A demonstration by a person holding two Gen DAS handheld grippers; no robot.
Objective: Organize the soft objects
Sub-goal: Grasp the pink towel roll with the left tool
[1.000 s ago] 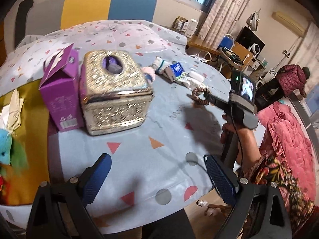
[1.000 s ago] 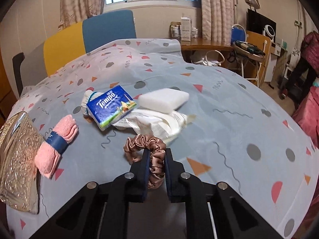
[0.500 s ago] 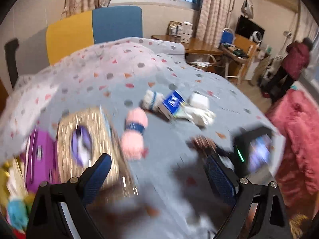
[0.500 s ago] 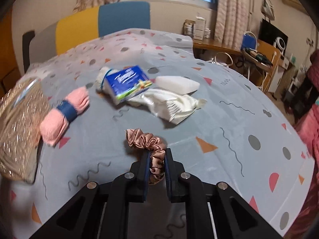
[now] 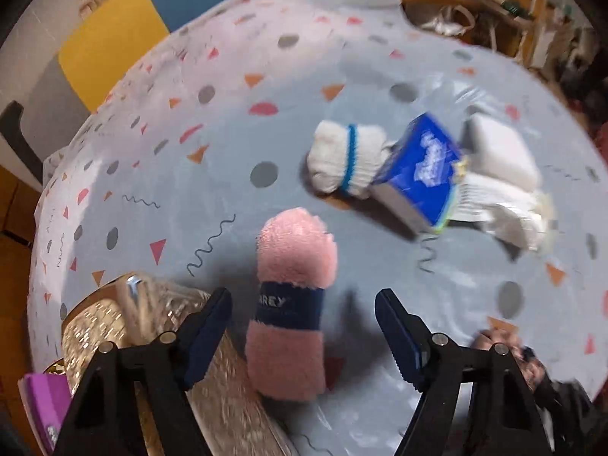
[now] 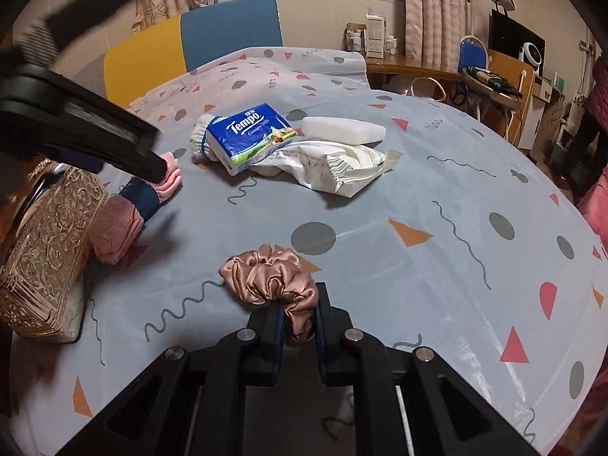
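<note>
Tongs of the left gripper (image 5: 302, 336) gape around the rolled pink fleece towel (image 5: 292, 315); the right gripper (image 6: 298, 317) pinches the bronze satin scrunchie (image 6: 269, 275).

The rolled towel (image 5: 292, 315) lies right of the tissue box (image 5: 125, 326), tissue pack (image 5: 418, 171) beyond.

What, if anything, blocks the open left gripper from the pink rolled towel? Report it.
Nothing visible does. The left gripper is open, its jaws on either side of the pink rolled towel. The gold tissue box sits close beside the left jaw, not between.
</note>
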